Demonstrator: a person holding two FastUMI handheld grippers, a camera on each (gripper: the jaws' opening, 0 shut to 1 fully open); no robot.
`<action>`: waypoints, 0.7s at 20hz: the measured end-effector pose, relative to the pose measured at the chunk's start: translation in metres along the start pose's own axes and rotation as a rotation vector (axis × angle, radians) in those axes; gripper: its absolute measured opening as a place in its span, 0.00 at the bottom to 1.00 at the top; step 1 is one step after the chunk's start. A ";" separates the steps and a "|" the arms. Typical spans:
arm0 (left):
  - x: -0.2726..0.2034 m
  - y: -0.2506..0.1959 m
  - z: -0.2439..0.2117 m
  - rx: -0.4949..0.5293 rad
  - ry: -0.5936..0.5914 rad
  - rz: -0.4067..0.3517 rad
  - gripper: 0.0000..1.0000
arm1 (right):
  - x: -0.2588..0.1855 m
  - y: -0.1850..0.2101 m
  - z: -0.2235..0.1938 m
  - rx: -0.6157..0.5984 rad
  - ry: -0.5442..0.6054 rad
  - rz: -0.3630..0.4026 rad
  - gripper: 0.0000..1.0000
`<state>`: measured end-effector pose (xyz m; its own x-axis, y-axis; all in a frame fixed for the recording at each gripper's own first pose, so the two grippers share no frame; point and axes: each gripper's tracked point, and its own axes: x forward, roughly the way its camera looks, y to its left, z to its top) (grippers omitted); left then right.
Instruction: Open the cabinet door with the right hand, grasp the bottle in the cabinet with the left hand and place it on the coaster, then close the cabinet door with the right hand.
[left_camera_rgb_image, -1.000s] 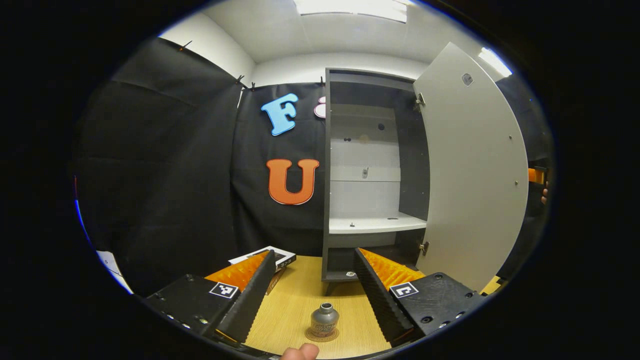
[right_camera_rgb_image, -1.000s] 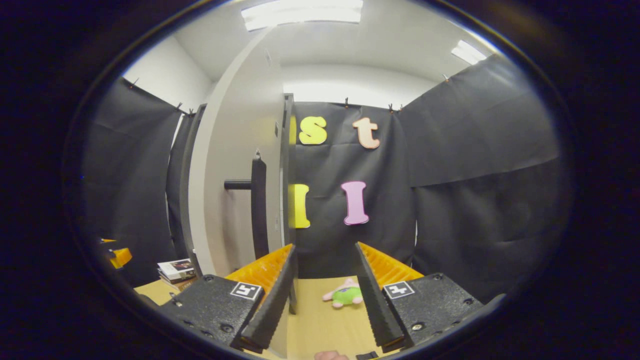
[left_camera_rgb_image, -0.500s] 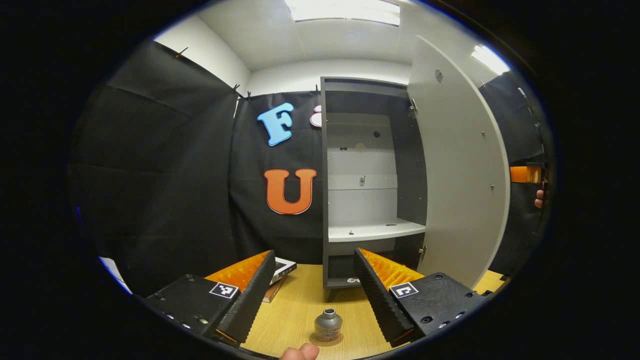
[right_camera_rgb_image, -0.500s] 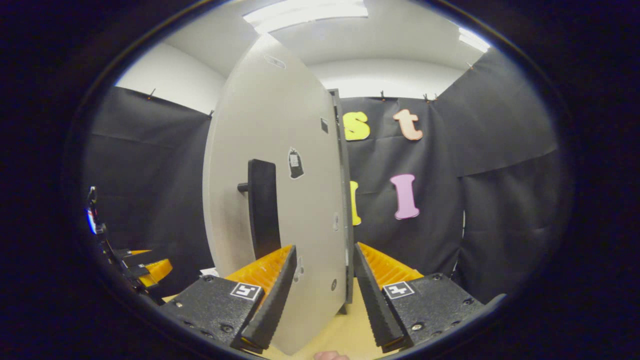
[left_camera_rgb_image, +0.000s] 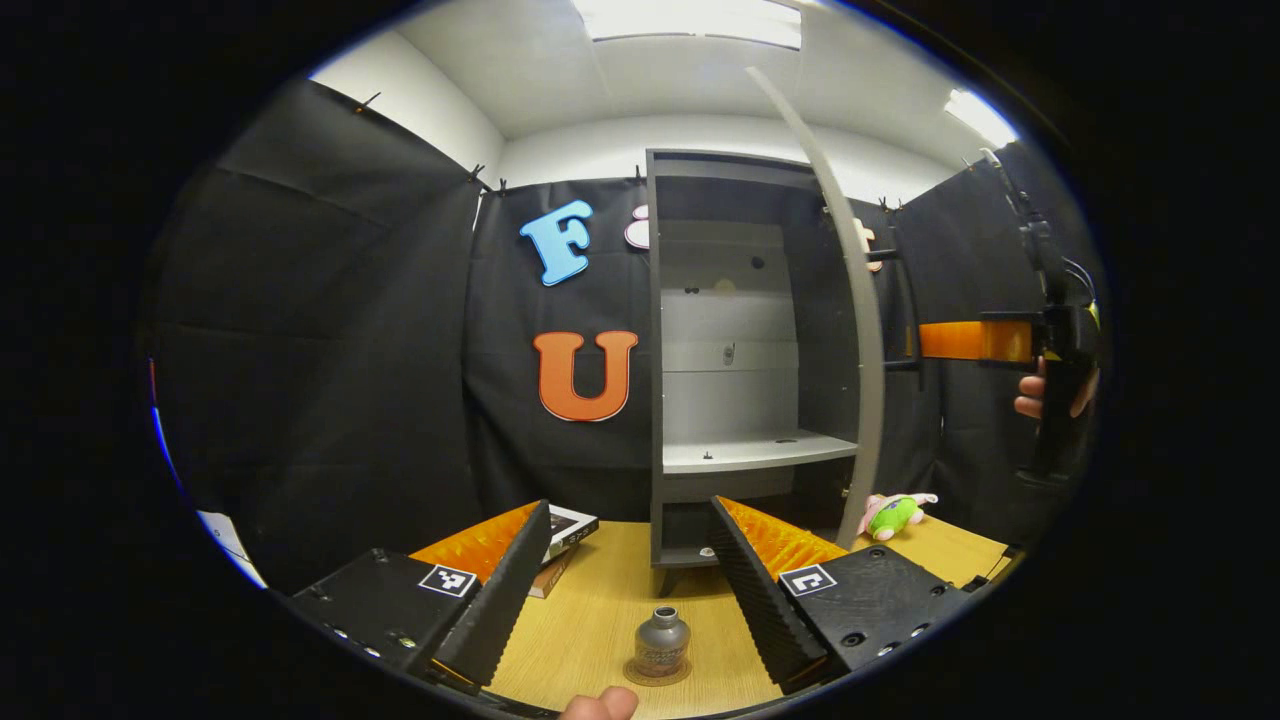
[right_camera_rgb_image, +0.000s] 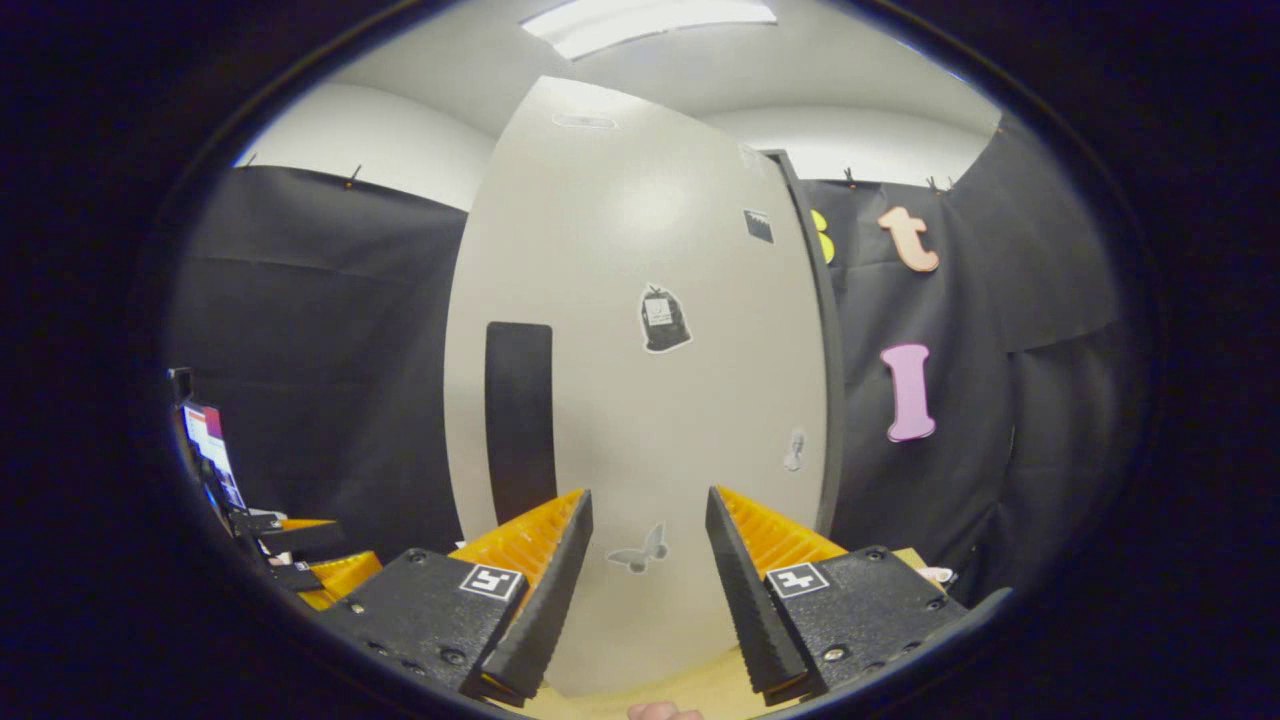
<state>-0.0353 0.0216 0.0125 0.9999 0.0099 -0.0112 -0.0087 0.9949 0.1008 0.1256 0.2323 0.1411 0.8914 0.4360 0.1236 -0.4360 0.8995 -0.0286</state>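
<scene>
A small grey metal bottle (left_camera_rgb_image: 662, 640) stands upright on a round coaster (left_camera_rgb_image: 640, 676) on the wooden table, below and between my left gripper's (left_camera_rgb_image: 628, 506) open fingers, untouched. Behind it the dark cabinet (left_camera_rgb_image: 740, 350) stands with a bare white shelf (left_camera_rgb_image: 755, 450). Its pale door (left_camera_rgb_image: 862, 330) appears edge-on in the left gripper view, half swung. In the right gripper view the door's outer face (right_camera_rgb_image: 640, 400) with its black handle (right_camera_rgb_image: 518, 410) is close ahead of my open right gripper (right_camera_rgb_image: 648, 496). I cannot tell whether the fingers touch it.
A green and pink plush toy (left_camera_rgb_image: 893, 512) lies on the table right of the cabinet. Books (left_camera_rgb_image: 565, 530) are stacked at its left. The right gripper (left_camera_rgb_image: 975, 340) and the hand holding it (left_camera_rgb_image: 1040, 395) show past the door. The left gripper (right_camera_rgb_image: 320, 560) shows low left.
The door has swung from wide open to about halfway shut. My right gripper has come round to face the door's outer side. The left gripper has stayed above the bottle.
</scene>
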 end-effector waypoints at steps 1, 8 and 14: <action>0.001 0.002 -0.001 0.000 0.003 0.004 0.94 | 0.014 0.008 -0.003 0.002 0.005 0.015 0.76; 0.000 0.025 -0.003 0.002 0.007 0.056 0.94 | 0.089 0.033 -0.004 0.008 -0.016 0.031 0.76; -0.004 0.039 -0.004 0.000 0.004 0.091 0.94 | 0.087 0.024 -0.004 0.018 -0.019 -0.002 0.76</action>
<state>-0.0402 0.0607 0.0122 0.9949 0.1012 -0.0061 -0.1000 0.9898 0.1017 0.1930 0.2915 0.1475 0.8900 0.4332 0.1422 -0.4363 0.8998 -0.0106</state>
